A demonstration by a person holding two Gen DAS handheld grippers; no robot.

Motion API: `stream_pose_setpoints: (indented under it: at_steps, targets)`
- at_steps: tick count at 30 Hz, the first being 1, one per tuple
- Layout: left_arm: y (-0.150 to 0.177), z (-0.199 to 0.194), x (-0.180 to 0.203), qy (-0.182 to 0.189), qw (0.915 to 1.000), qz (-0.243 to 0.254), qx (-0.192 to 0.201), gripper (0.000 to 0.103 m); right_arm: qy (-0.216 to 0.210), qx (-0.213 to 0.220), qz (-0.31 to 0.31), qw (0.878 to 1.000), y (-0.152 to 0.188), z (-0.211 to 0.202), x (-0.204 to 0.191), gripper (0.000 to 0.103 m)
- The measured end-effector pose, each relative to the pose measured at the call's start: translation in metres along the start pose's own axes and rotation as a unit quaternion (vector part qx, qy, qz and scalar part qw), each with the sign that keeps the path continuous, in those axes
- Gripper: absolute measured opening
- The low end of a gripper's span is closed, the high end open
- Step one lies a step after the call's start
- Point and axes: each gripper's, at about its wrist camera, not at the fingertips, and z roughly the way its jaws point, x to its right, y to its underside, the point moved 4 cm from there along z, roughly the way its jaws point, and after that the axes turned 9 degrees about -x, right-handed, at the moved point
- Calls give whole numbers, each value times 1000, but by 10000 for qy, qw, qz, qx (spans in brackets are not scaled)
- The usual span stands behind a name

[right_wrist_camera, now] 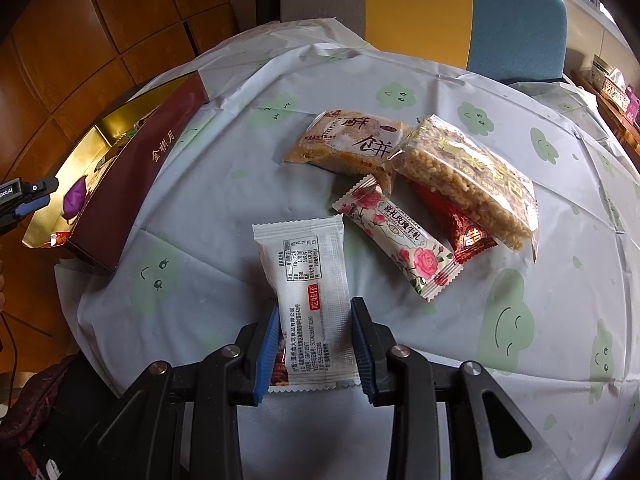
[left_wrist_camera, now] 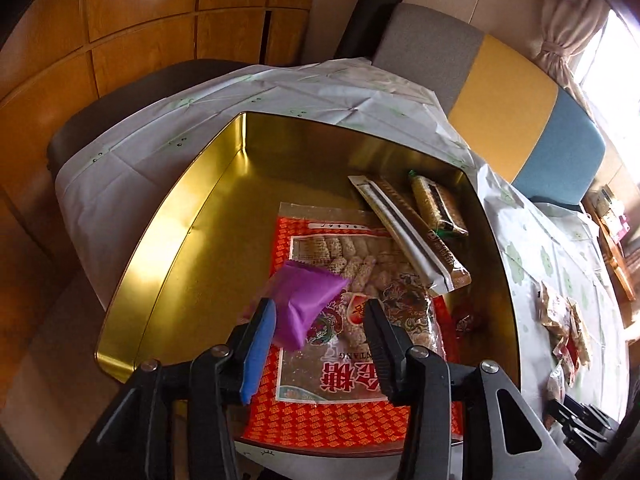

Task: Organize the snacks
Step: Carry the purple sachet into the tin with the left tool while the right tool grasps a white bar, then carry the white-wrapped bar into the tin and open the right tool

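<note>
The work looks partly done. In the gold tin (left_wrist_camera: 168,248) at the left side of the table there are already some snacks: a big red bag (left_wrist_camera: 352,320) lies flat on the bottom, a long brown pack (left_wrist_camera: 408,228) leans across its far corner, a rice bar (left_wrist_camera: 438,208) lies beside that near the right wall, and a small red candy (left_wrist_camera: 466,322) sits by the same wall. The left gripper (left_wrist_camera: 320,320) hangs over the tin with its jaws wide apart, and a purple packet (left_wrist_camera: 304,304) is between them, touching the blue pad on the left finger but not pressed from both sides; I judge it is just let go, or about to drop onto the red bag. On the tablecloth (right_wrist_camera: 224,200), well apart from the tin, 5 snacks are not yet put away. The right gripper (right_wrist_camera: 316,344) stands around a white packet (right_wrist_camera: 308,304), which lies on the cloth; both pads are close to the packet's sides, but I cannot tell if they already press it. Farther away there is a rose packet (right_wrist_camera: 400,236), a pastry pack (right_wrist_camera: 348,144), a clear rice-cake bag (right_wrist_camera: 468,180) and a red sweet (right_wrist_camera: 468,236) half hidden under that bag. So about half remains: the white packet seems next, then the other 4.
</note>
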Motion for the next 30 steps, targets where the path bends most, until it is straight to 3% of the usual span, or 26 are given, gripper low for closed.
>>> stream_pose_setpoints:
  at_steps: [7, 21, 30]
  targets:
    - [5, -7, 12, -303, 9990, 246, 204, 46, 43, 28, 23, 10000, 1, 0, -1, 35]
    - [11, -26, 32, -357, 9960, 662, 474, 46, 121, 117, 304, 9994, 3, -3, -2, 33]
    - [13, -26, 31, -376, 9959, 695, 438, 46, -433, 74, 738, 9963, 3, -8, -1, 33]
